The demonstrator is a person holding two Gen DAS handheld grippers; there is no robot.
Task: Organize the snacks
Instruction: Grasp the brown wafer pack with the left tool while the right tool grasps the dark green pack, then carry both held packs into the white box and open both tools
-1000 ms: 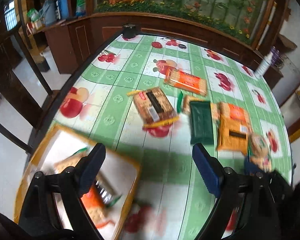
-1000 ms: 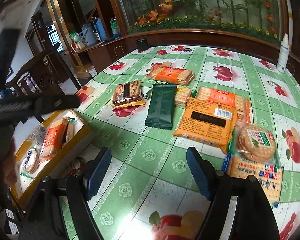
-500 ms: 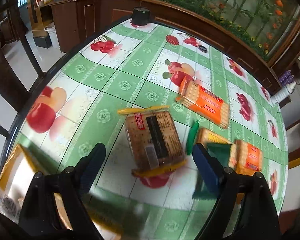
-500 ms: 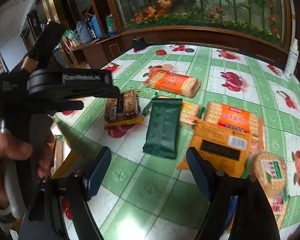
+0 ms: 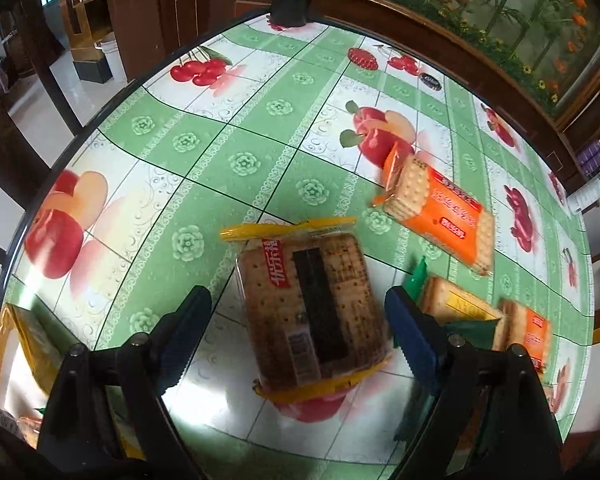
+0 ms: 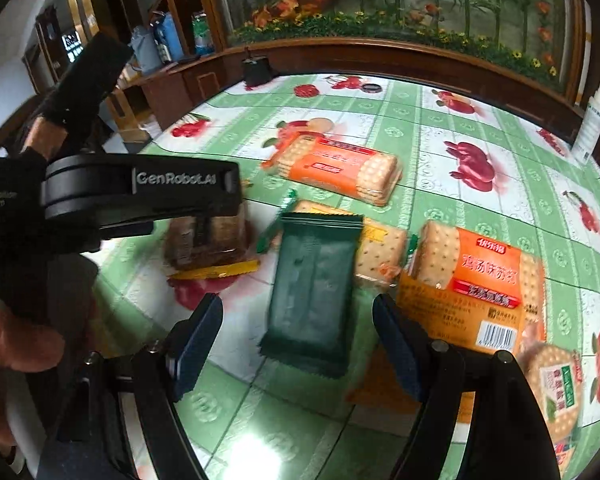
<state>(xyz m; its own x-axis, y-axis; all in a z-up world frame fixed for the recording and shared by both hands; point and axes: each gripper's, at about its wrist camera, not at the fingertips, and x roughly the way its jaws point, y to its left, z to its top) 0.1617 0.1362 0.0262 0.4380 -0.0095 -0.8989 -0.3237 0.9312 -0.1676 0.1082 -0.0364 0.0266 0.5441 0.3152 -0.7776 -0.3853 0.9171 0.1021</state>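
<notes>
The brown pack (image 5: 314, 312), yellow at both ends, lies flat on the counter (image 5: 204, 148), on its green fruit-print cloth. The left gripper (image 5: 298, 318) hovers over the brown pack with jaws spread wide, one blue pad on each side and neither touching it. Just right of the brown pack lies the green pack (image 6: 314, 292), partly over a pale cracker pack (image 6: 380, 248); the right gripper (image 6: 298, 330) hangs above the green pack, jaws likewise spread and empty. Beyond the brown pack, farther up the counter, is an orange cracker pack (image 5: 440, 204). Right of the green pack sit another orange pack (image 6: 480, 268) and a round-biscuit pack (image 6: 556, 388). Left of the brown pack, at the counter's edge, is a yellow-rimmed tray (image 5: 4, 344).
</notes>
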